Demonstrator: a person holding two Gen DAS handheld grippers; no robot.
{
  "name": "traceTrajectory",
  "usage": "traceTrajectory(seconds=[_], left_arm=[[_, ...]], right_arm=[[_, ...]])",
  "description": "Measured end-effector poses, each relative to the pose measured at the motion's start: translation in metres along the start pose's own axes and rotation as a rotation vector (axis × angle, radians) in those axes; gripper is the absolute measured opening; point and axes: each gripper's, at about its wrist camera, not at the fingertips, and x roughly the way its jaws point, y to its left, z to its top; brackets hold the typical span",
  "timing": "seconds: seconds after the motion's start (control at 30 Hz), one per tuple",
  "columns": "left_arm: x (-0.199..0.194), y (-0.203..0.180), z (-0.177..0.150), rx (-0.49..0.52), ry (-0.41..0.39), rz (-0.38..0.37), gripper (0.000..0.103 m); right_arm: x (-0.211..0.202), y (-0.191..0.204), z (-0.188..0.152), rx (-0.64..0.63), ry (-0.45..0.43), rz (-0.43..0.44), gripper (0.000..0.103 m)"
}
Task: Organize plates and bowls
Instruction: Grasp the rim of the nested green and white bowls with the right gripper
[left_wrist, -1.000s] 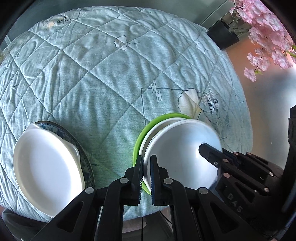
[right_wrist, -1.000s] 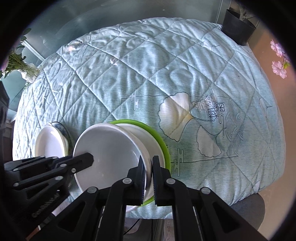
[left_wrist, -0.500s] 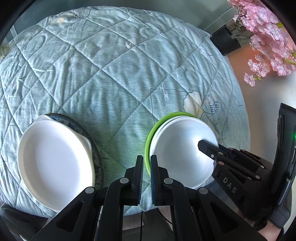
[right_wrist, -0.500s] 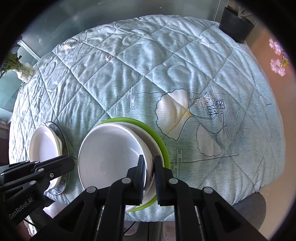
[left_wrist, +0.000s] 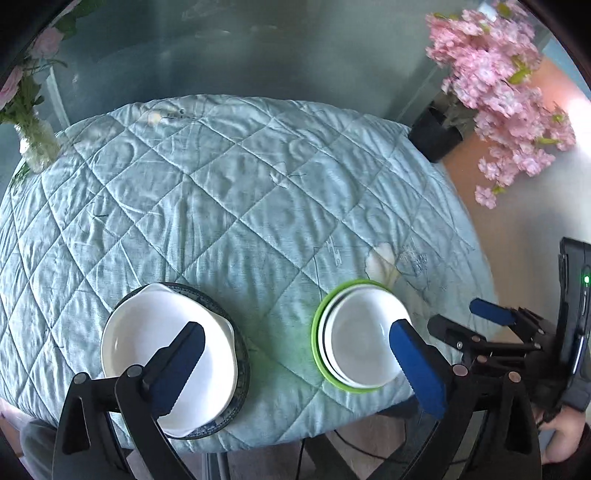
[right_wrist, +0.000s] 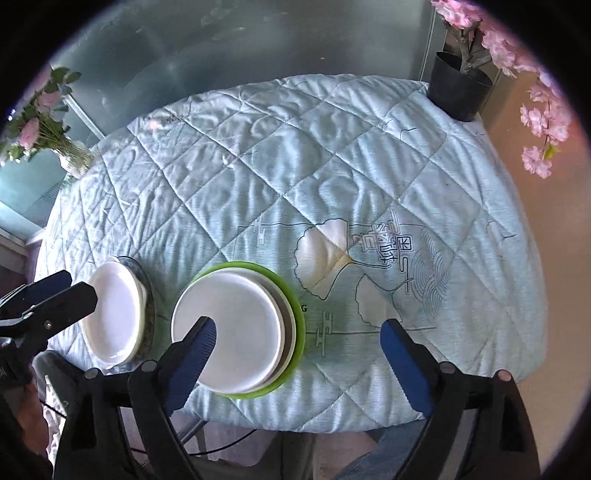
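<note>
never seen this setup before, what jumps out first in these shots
Two stacks of dishes sit near the front edge of a round table under a pale blue quilted cloth: a white dish on a dark patterned plate on the left, a white bowl on a green plate on the right. Both the left gripper and the right gripper hover open and empty above them.

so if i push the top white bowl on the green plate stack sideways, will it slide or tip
Probably slide: the white bowl looks glossy and rests nested on smooth dishes over the green plate. Its low, wide shape makes tipping unlikely. It looks rigid, likely ceramic and chippable.
</note>
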Motion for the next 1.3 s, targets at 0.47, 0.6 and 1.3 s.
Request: traceTrajectory(seconds=[0.47,0.6,1.3], left_arm=[[0.043,-0.005,0.0,-0.022,0.164,-0.141,0.079],[0.068,-0.014,0.007,-0.007,0.228,-0.177,0.079],[0.16,-0.014,0.007,-0.034,0.417,-0.143,0.02]], right_arm=[[0.018,-0.014,-0.016,0.026,0.041,0.045,0.091],[0.034,-0.018,-0.018,0.055,0.07,0.057,0.091],[0.097,-0.018,-0.012,0.171,0.214,0.188,0.027]])
